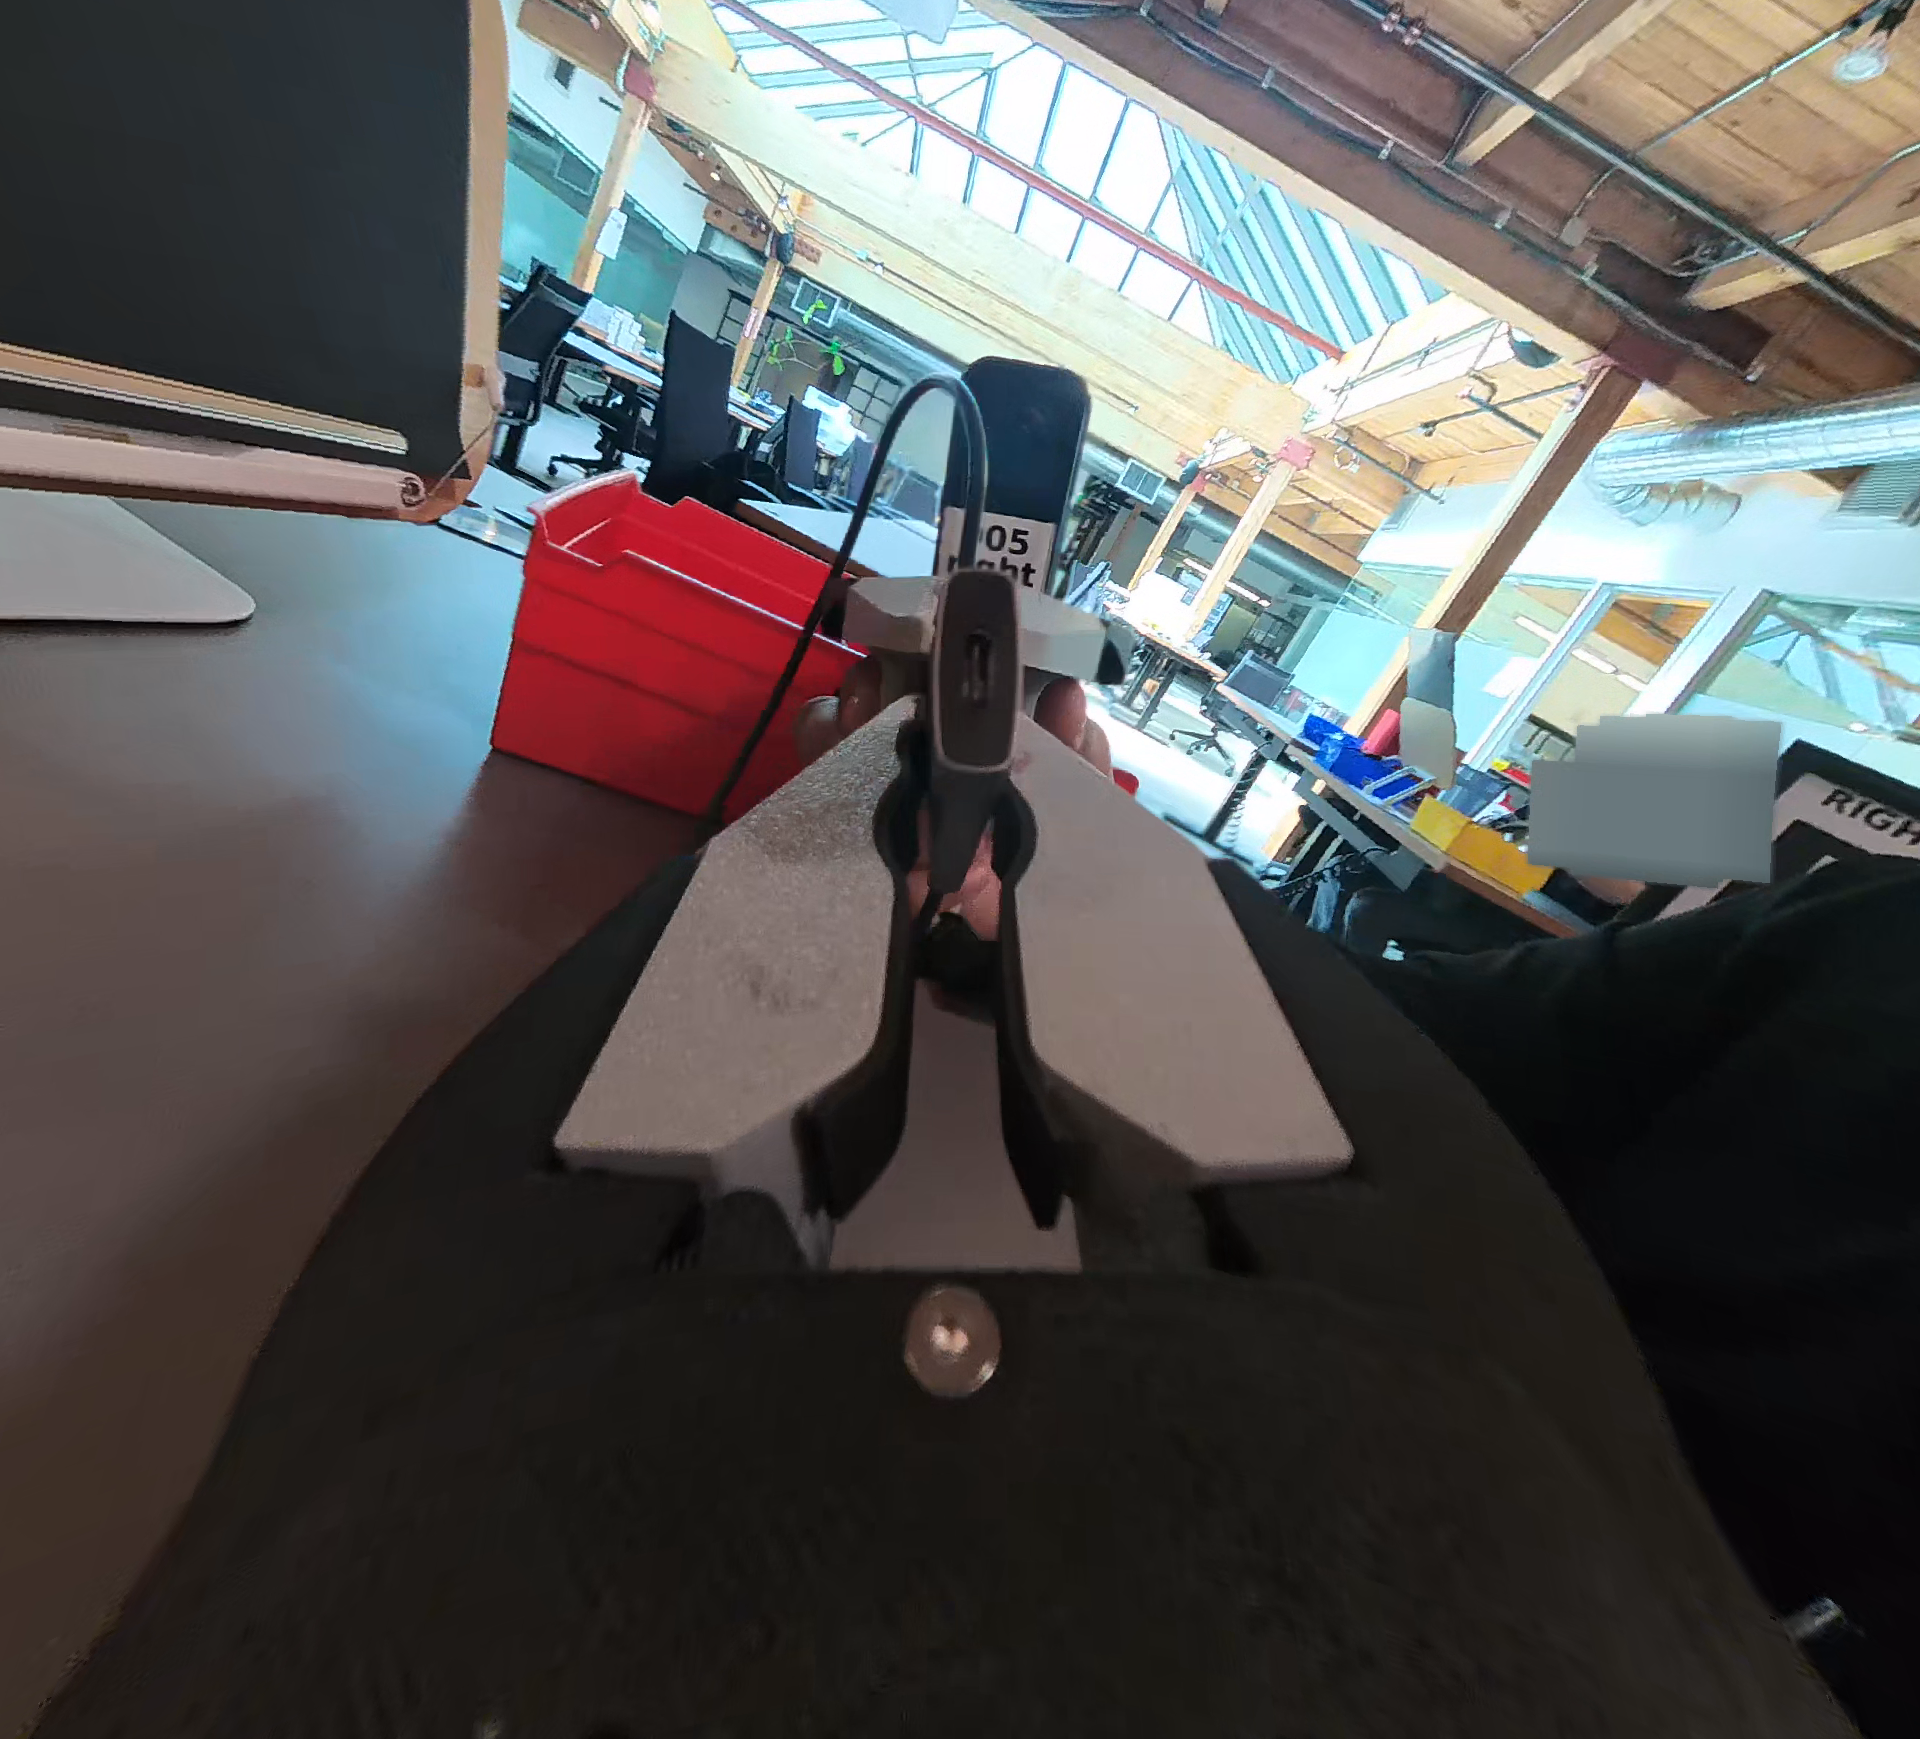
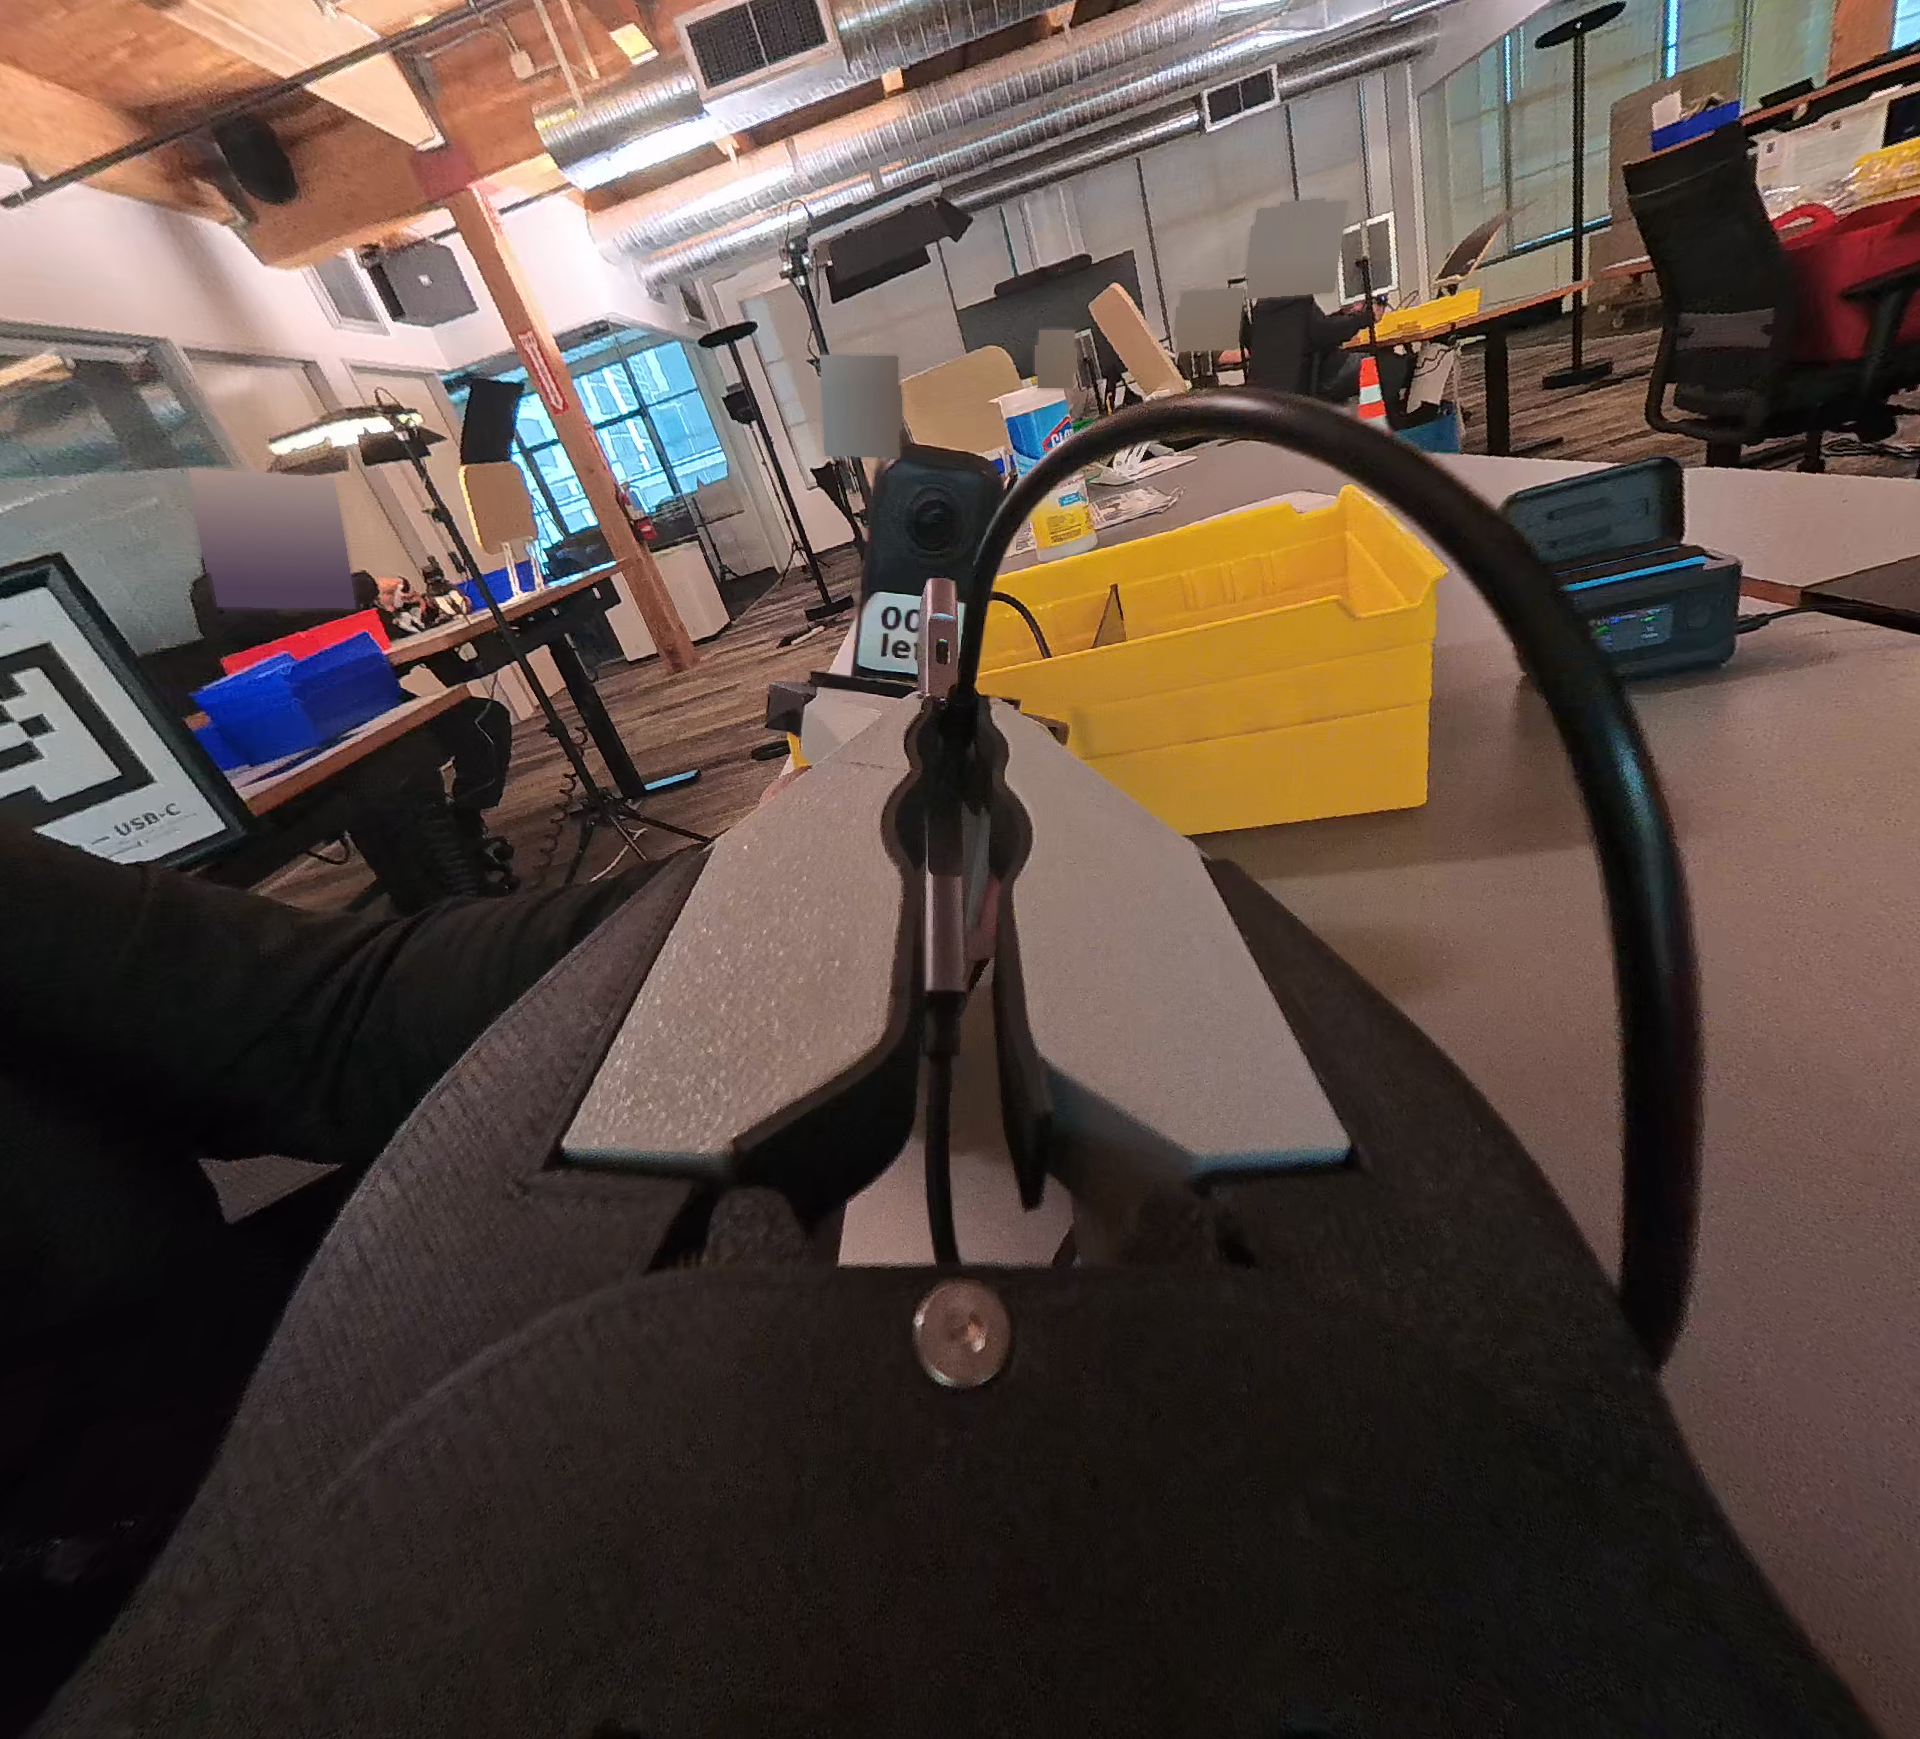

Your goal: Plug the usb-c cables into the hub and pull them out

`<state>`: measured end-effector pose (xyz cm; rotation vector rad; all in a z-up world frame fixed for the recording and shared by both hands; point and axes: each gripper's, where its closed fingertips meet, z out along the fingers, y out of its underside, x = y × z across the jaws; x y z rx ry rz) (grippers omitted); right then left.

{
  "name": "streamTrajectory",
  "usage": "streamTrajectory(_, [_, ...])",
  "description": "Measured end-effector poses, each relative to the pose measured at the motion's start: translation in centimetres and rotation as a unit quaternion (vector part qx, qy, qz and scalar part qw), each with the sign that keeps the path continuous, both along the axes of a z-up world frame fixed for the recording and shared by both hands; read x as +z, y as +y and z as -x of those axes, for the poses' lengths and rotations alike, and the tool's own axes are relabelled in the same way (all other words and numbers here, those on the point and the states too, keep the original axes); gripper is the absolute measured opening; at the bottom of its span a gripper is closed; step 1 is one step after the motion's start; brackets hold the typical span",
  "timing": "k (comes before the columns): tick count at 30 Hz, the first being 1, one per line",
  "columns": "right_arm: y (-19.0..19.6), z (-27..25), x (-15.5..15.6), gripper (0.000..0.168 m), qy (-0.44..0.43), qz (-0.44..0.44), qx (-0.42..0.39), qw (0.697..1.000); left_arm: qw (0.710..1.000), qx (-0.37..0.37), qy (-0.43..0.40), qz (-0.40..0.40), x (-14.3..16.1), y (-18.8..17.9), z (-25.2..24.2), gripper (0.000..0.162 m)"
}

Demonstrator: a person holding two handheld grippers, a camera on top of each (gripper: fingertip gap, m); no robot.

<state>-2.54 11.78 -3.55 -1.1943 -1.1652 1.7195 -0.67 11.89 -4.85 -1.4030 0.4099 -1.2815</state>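
Observation:
My left gripper point(image 1: 956, 754) is shut on a slim grey USB-C hub point(image 1: 971, 681), held upright above the table with a port facing the camera. My right gripper point(image 2: 951, 733) is shut on a metal USB-C plug point(image 2: 945, 920); its black cable point(image 2: 1455, 484) arcs up, right and back down. The two grippers face each other, tips close. In the right wrist view the hub point(image 2: 940, 640) stands edge-on just past my right fingertips. In the left wrist view the right gripper's fingers point(image 1: 1075, 640) show behind the hub, with the cable point(image 1: 904, 411) looping above. I cannot tell whether plug and hub are joined.
A red bin point(image 1: 665, 640) stands on the dark table behind the hub, with a monitor base point(image 1: 104, 557) far left. A yellow bin point(image 2: 1247, 650) and a black device case point(image 2: 1631, 577) sit on the grey table point(image 2: 1558, 962). A framed marker sign point(image 2: 83, 733) is at left. Left and right tips are no more than a few centimetres apart.

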Motion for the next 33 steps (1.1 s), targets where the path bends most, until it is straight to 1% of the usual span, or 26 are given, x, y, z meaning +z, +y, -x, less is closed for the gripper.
streamTrajectory(4, [0.2,-0.4,0.6,0.002,0.016,0.004,-0.003,1.0,1.0,-0.013,-0.026,0.005,0.4,-0.2,0.2,0.009])
streamTrajectory(14, [0.4,-0.4,0.8,0.003,0.025,0.008,-0.01,1.0,1.0,0.002,0.001,0.003,-0.2,0.0,-0.2,0.009])
streamTrajectory(18, [0.3,-0.4,0.8,0.003,0.03,0.024,0.002,0.999,0.999,0.008,0.031,-0.016,-0.5,-0.1,-0.5,0.008])
streamTrajectory(21, [0.1,-0.4,0.8,0.003,0.033,0.036,0.011,0.999,1.0,0.003,0.028,-0.014,-0.4,-0.2,-0.5,0.008])
streamTrajectory(24, [-0.1,0.0,0.4,0.003,0.024,0.034,0.011,0.999,0.999,0.009,0.039,-0.016,-0.6,-0.1,-0.5,0.007])
streamTrajectory(27, [-0.2,0.0,0.4,0.003,0.025,0.044,0.022,0.998,1.0,-0.006,0.025,-0.008,-0.4,-0.3,-0.7,0.008])
streamTrajectory(33, [-0.4,0.1,-0.2,0.004,0.0,0.044,0.028,0.999,0.999,0.001,0.034,-0.003,-0.8,0.0,-1.0,0.008])
